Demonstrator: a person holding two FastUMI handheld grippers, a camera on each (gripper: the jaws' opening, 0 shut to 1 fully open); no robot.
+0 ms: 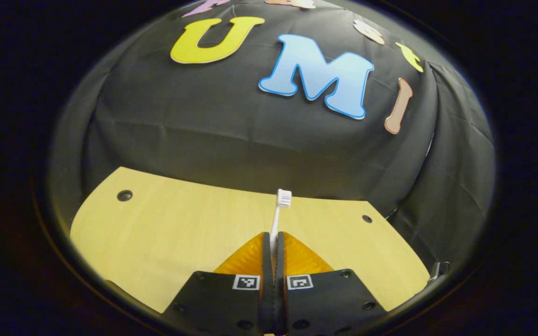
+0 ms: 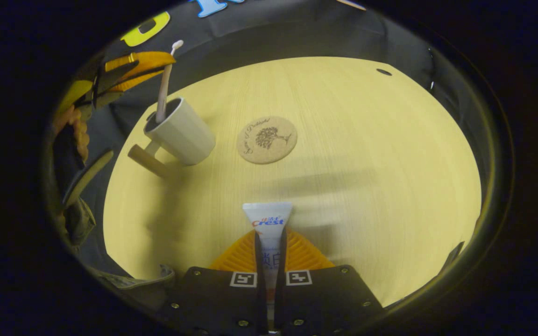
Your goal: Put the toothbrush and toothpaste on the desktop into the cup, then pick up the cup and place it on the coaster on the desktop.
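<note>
We see the left gripper [image 1: 273, 240] clamped on the toothbrush [image 1: 279, 212], whose handle dips into the cup [image 2: 181, 132]. The right gripper [image 2: 269, 242] pinches the toothpaste [image 2: 268, 221]; the coaster [image 2: 267, 139] sits at the cup's three o'clock

Left gripper view: seen from just behind the left gripper [image 1: 273, 242], low over the table [image 1: 166, 233], facing level toward the far edge and the booth wall, with the toothbrush [image 1: 279, 212] rising close before the lens.

Right gripper view: seen from behind the right gripper [image 2: 269, 240], higher up and tilted down across the table [image 2: 367, 163], with the toothpaste [image 2: 268, 219] close in front, the coaster [image 2: 267, 139] and the cup [image 2: 180, 130] farther off at mid distance.

Shared between both: the pale wooden tabletop, the toothbrush [image 2: 164, 79] and the left gripper [image 2: 133, 65], caught at far upper left of the right gripper view, above the cup.
</note>
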